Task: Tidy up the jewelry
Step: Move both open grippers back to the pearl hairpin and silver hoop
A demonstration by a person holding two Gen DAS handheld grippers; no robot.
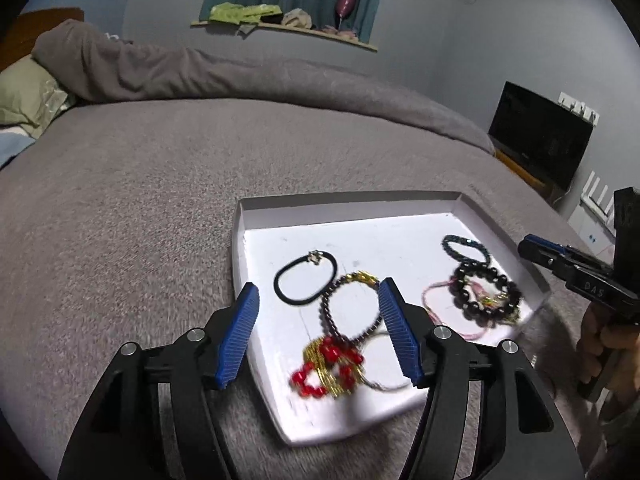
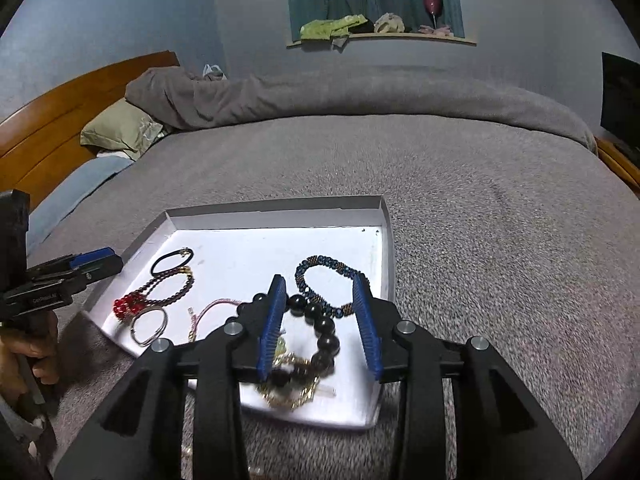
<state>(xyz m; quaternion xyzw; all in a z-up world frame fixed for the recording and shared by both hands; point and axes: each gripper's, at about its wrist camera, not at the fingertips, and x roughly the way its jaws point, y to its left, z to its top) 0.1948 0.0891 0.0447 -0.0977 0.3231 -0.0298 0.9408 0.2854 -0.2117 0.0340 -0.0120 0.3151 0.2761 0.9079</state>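
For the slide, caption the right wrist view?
Open right gripper hovers over black bead bracelet in white tray on a grey bed.

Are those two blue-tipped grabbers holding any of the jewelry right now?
No. The left gripper and the right gripper are both open above the white tray, and nothing is pinched between their fingers. All the jewelry lies in the tray.

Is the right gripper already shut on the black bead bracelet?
No. The right gripper is open, its blue fingers spread either side of the black bead bracelet in the white tray.
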